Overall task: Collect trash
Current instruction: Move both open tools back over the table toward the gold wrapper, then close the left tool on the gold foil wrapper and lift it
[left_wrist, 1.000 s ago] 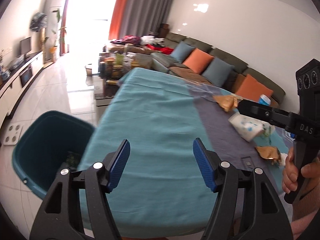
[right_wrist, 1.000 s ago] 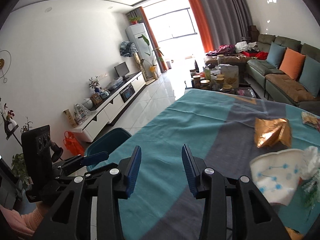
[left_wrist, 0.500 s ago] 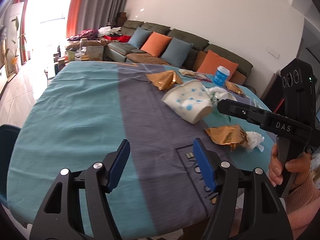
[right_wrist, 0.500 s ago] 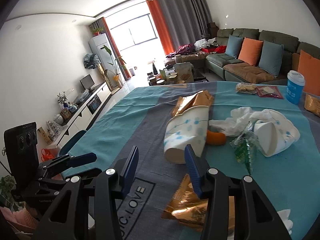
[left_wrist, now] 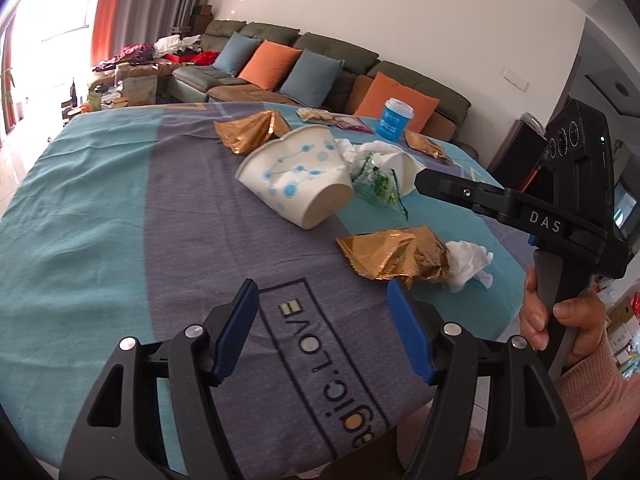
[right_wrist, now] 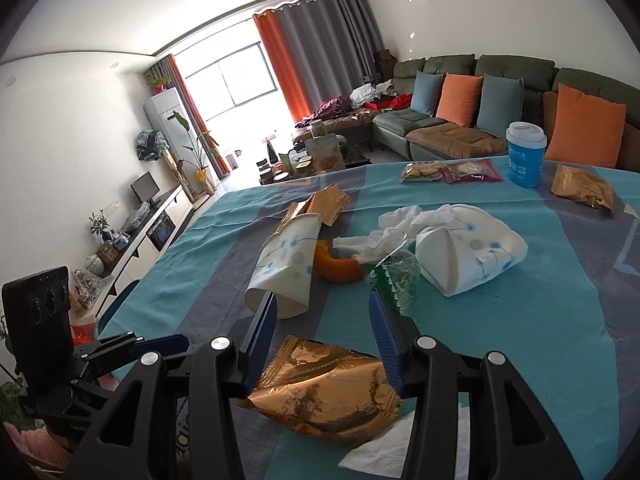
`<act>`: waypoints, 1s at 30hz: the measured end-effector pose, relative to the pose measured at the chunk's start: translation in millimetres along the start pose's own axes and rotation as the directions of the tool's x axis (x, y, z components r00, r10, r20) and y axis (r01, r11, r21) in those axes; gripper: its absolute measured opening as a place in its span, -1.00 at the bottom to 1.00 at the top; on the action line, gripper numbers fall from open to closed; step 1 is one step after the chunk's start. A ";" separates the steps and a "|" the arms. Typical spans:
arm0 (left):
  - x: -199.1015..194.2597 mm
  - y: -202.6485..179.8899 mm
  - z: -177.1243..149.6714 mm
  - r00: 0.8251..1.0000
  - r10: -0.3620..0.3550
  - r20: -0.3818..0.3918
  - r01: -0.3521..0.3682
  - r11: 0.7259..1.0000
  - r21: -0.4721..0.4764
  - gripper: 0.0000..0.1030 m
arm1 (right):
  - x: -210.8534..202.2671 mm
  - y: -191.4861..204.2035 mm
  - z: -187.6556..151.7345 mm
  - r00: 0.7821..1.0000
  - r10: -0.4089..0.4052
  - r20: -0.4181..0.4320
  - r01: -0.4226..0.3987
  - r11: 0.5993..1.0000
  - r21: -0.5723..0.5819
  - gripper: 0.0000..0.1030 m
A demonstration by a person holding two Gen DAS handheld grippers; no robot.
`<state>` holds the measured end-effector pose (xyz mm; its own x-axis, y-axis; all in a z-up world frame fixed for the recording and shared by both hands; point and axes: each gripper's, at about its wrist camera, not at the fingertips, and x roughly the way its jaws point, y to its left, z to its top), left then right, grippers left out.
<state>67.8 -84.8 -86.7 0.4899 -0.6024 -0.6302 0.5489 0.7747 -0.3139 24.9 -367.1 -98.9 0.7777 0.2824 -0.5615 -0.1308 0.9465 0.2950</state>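
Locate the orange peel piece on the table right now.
Right wrist view only: the orange peel piece lies mid-table on the tablecloth, between the tipped white paper cup with blue dots on its left and the crumpled white tissue on its right.

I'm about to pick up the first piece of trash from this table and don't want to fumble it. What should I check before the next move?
1. Right gripper empty: ok, nothing between its fingers.
2. Right gripper lined up on the gold wrapper: ok, the wrapper lies just below its fingers.
3. Left gripper empty and open: ok, it hangs over bare tablecloth.
4. Wrapper free of other trash: not ok, a white tissue touches its near edge.
5. Paper cup out of the way: cannot tell, its rim sits close to the left finger.
6. Bin within reach: cannot tell, none clearly in view.
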 end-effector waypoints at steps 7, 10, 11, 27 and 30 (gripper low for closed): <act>15.9 -15.9 1.4 0.997 -0.069 -0.044 0.070 0.998 0.012 0.28 | -6.6 -11.6 -3.5 1.000 -0.016 0.005 0.016 0.999 0.029 -0.11; 23.5 -23.3 1.0 0.994 -0.092 -0.067 0.093 0.995 0.019 0.28 | -8.4 -18.7 -4.8 1.000 -0.017 0.007 0.017 0.999 0.044 -0.11; 25.8 -25.5 0.4 0.992 -0.101 -0.075 0.103 0.995 0.019 0.27 | -10.0 -18.9 -5.7 1.000 -0.017 0.007 0.017 0.999 0.048 -0.11; 59.0 -21.3 6.1 0.957 -0.249 -0.149 0.231 0.964 -0.129 0.09 | -11.1 -36.3 -11.3 1.000 -0.006 0.002 0.006 0.996 0.092 -0.11; 64.7 -18.9 7.4 0.952 -0.261 -0.157 0.237 0.959 -0.157 -0.08 | -8.2 -38.3 -12.7 1.000 0.005 -0.005 -0.004 0.995 0.100 -0.11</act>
<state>94.1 -139.9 -116.3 0.2167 -0.7458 -0.6299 0.5361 0.6302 -0.5617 15.7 -403.7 -115.4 0.7742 0.2877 -0.5638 -0.0718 0.9249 0.3734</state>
